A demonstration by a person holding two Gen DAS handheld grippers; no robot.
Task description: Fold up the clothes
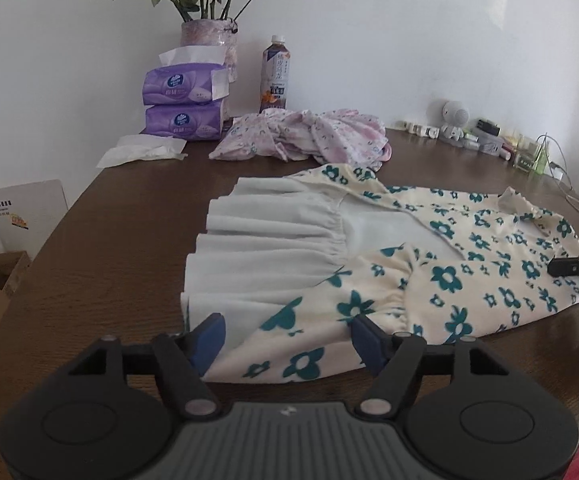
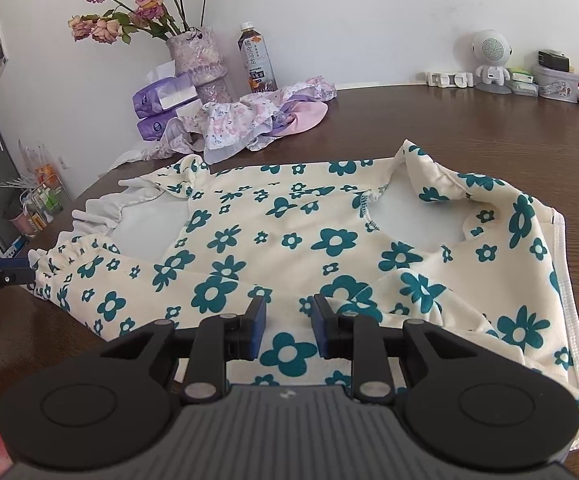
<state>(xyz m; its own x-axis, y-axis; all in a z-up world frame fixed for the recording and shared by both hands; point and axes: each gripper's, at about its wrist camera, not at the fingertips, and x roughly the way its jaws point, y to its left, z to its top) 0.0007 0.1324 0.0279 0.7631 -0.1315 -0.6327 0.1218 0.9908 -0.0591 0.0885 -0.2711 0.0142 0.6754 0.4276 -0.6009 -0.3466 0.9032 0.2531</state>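
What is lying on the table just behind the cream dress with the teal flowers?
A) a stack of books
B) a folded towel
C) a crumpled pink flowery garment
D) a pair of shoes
C: a crumpled pink flowery garment lies in a heap on the table behind the dress, in front of the bottle.

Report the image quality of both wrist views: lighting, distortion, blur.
Left wrist view: soft, even light, no glare; fisheye bends the table edge, corners vignette dark; the left gripper looks sharp, the far clutter soft. Right wrist view: same diffuse light; the dress is crisp, the right gripper sharp, the left margin smeared.
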